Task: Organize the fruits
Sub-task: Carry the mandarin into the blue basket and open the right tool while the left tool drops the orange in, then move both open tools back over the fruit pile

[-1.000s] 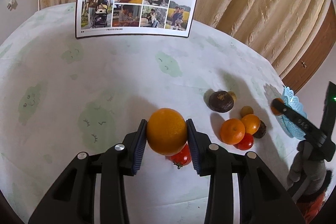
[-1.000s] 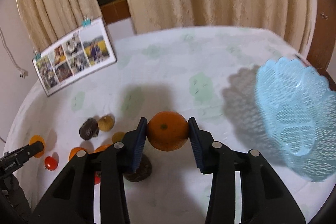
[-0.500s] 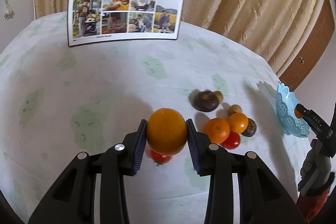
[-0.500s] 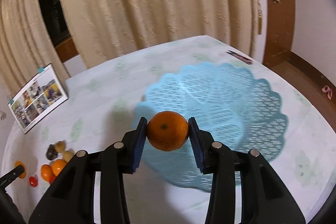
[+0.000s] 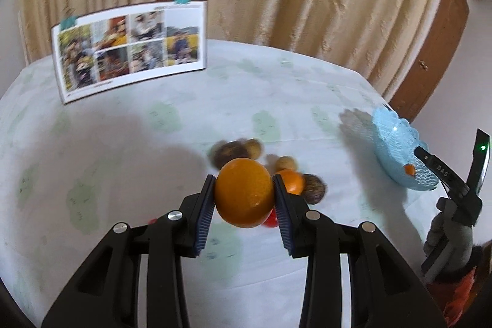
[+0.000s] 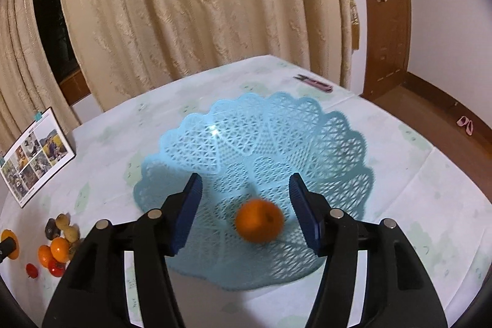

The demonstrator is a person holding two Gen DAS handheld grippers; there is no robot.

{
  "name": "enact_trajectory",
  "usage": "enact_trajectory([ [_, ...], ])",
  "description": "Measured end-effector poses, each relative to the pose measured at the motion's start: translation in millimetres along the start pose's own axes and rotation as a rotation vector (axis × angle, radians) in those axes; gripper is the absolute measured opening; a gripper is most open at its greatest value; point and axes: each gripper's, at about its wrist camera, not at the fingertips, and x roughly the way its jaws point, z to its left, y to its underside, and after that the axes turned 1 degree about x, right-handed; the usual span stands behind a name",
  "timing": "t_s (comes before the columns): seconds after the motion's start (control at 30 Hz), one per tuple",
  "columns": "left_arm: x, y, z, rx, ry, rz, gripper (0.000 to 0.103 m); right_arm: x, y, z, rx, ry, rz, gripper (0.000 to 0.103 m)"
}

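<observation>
Right wrist view: a small orange point(image 6: 259, 225) is seen in the blue basket point(image 6: 307, 125) beneath the right gripper's point(image 6: 246, 202) parted fingers. A large orange point(image 5: 244, 192) is clamped by the left gripper point(image 5: 243, 202); carrying to the basket is judged next.

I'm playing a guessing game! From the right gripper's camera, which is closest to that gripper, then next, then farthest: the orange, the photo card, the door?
1. Orange: in the blue basket, below the open right gripper.
2. Photo card: far left on the table.
3. Door: beyond the table, upper right.
</observation>
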Motion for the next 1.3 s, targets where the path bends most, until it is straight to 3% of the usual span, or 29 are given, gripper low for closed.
enact_trajectory([
  [0.33, 32.6, -25.4, -101.5, 0.177, 0.083, 0.008, 0.037, -7.0, -9.0, -19.7, -0.018, 0.154, -0.131, 0.061],
  [0.57, 63.2, -38.2, -179.5, 0.291, 0.177, 0.024, 0.038, -3.0, -11.3, -37.2, 0.036, 0.155, -0.145, 0.061],
  [0.87, 103.1, -41.6, -236.6, 0.344, 0.226, 0.06, 0.038, -11.7, -13.0, -51.1, 0.098, 0.166, -0.179, 0.062],
  [1.07, 114.3, -37.9, -244.4, 0.355, 0.232, 0.083, 0.038, -12.2, -14.0, -57.5, 0.127, 0.164, -0.175, 0.062],
  [1.13, 114.3, -37.8, -243.2, 0.349, 0.224, 0.077, 0.043, -12.1, -14.1, -56.3, 0.123, 0.163, -0.175, 0.062],
  [1.2, 112.8, -39.2, -239.1, 0.336, 0.216, 0.065, 0.065, -13.0, -14.2, -55.9, 0.122, 0.165, -0.177, 0.065],
  [1.3, 107.6, -41.6, -231.5, 0.329, 0.193, 0.034, 0.071, -15.3, -13.8, -57.3, 0.131, 0.171, -0.191, 0.072],
])
